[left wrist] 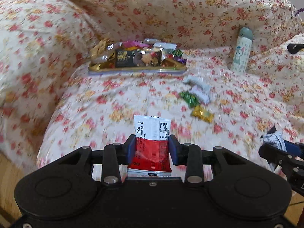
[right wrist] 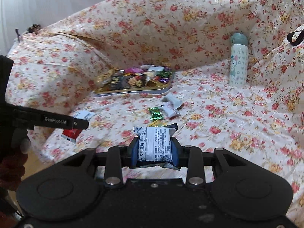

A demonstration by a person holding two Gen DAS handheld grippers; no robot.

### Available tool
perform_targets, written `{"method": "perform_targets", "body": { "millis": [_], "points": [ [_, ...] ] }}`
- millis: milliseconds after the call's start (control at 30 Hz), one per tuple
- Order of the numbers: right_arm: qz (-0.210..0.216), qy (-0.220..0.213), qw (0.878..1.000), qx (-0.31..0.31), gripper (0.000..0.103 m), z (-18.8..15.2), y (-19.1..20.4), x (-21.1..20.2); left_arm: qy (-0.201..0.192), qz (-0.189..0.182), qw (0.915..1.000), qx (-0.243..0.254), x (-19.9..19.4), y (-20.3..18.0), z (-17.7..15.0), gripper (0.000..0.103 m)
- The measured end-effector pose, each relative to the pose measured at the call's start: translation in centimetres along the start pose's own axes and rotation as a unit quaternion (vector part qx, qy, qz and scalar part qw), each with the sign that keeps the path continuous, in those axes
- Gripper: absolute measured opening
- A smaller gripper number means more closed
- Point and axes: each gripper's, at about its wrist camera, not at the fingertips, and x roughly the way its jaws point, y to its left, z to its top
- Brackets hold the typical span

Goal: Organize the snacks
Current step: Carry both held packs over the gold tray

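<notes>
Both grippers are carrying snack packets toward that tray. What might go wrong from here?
The tray is already heaped, so a packet dropped on the pile may slide off onto the sofa. The left gripper holds the red packet only by its edges; it might slip. The two grippers are close together and might bump.

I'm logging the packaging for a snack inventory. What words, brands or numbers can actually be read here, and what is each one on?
"GenRobot.AI": on the left gripper, along its side.
"0g/kg": on the red-and-white packet in the left jaws.
Dense Chinese print on the white packet in the right jaws: too small to read.
Black box in the tray: blurred, unreadable.
</notes>
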Motion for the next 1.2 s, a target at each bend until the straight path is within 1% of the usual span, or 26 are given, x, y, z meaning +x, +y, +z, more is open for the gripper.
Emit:
{"method": "perform_targets", "body": {
  "millis": [133,300,400,567,700,833,1033,1200],
  "points": [
    [0.016,0.008,1.0,0.012,0.036,-1.3,0.9,-1.5,0.019,0.0,0.9998,-0.007,-1.4,-0.1,-2.4,0.045],
    [0.032,0.021,0.998,0.041,0.036,-3.0,1.6,-3.0,0.032,0.007,0.9993,-0.018,-2.5,-0.3,-4.9,0.045],
    [0.033,0.025,0.998,0.054,0.036,-3.8,1.7,-3.5,0.037,0.021,0.9989,-0.02,-2.9,-0.6,-6.1,0.045],
    [0.02,0.03,0.997,0.064,0.036,-5.2,1.8,-4.7,0.041,0.037,0.9983,-0.02,-3.7,-1.3,-7.9,0.045],
    [0.009,0.039,0.997,0.063,0.036,-6.0,1.8,-5.2,0.046,0.049,0.9976,-0.018,-3.6,-1.7,-8.8,0.045],
    [-0.004,0.056,0.996,0.063,0.036,-6.5,1.8,-4.4,0.06,0.05,0.9968,-0.016,-2.8,-1.8,-9.2,0.045],
    [-0.019,0.08,0.995,0.057,0.036,-7.4,1.9,-3.5,0.065,0.054,0.9963,-0.017,-2.1,-1.8,-9.6,0.045],
    [-0.025,0.089,0.994,0.052,0.036,-7.8,2.0,-3.2,0.068,0.061,0.9957,-0.017,-1.8,-1.8,-10.0,0.045]
  ]
}}
